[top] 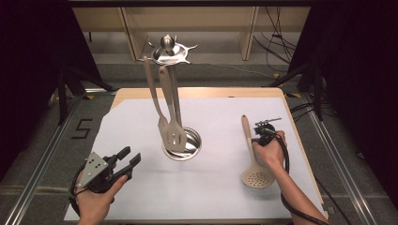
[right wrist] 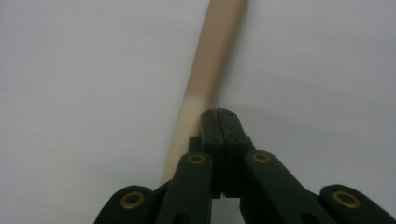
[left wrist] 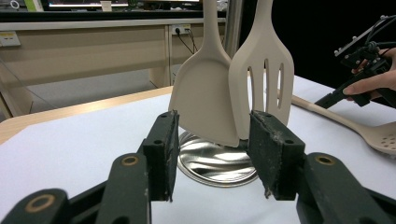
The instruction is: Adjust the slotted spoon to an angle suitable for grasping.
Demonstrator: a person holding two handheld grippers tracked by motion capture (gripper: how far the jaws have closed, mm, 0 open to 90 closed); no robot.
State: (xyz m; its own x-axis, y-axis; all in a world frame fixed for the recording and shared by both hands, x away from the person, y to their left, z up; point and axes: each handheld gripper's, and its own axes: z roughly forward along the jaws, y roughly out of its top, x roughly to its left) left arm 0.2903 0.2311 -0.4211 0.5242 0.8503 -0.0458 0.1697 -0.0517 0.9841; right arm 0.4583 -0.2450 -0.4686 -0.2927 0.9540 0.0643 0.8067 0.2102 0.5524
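The skimmer (top: 256,161) lies flat on the white table cover (top: 211,187) at the lower right of the high view, its perforated bowl toward the bottom edge and its long beige handle running up the frame. The right gripper (top: 263,136) sits just beside that handle, and in the right gripper view its jaws are pressed tight together with nothing between them; the handle (right wrist: 205,70) passes along their left side. Whether the tips touch it, I can't quite tell.

This looks a light, fairly stiff utensil of smooth plastic or silicone, so likely a bit slippery. Best grip, I'd judge, is mid-handle, clamped across its narrow width, so the bowl doesn't swing it down.

Over at the lower left, the left gripper (top: 126,161) hangs with jaws well apart and empty, aimed at the solid turner (left wrist: 203,102) and slotted turner (left wrist: 264,84) hanging from the rack (top: 168,51) at top centre, over its round steel base (top: 182,144).
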